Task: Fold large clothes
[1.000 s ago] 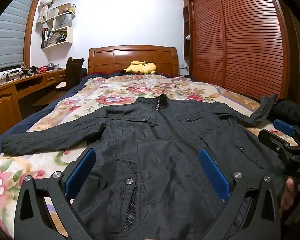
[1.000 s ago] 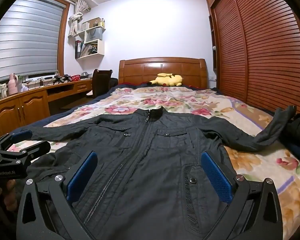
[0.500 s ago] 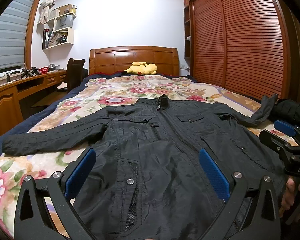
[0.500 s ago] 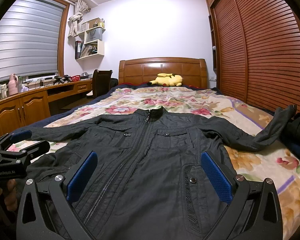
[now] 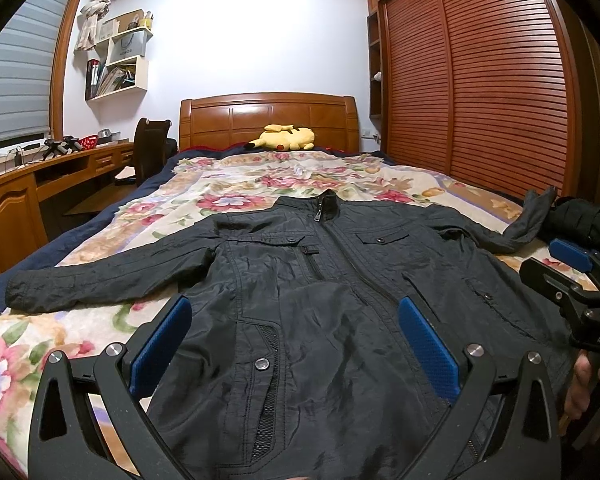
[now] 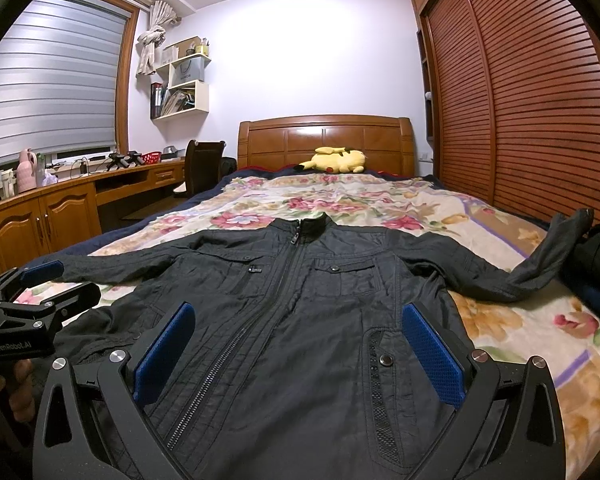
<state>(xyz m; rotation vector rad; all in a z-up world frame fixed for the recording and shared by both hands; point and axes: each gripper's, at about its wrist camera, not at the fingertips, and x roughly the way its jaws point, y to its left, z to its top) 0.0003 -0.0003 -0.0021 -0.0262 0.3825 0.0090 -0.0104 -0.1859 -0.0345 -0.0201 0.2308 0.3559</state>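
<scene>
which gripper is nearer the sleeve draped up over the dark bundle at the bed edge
Right. The right gripper hovers over the jacket's side nearest that raised sleeve; the left gripper is over the opposite half, farther away.

"GenRobot.AI" marks the left tool (image 6: 40,292); "DAS" the right tool (image 5: 572,276).

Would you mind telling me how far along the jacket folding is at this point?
Done: the black jacket lies spread flat, front up and zipped, on the floral bedspread. In hand: nothing; the left gripper and right gripper are open above its hem. Left: every fold, since both sleeves are outstretched.
</scene>
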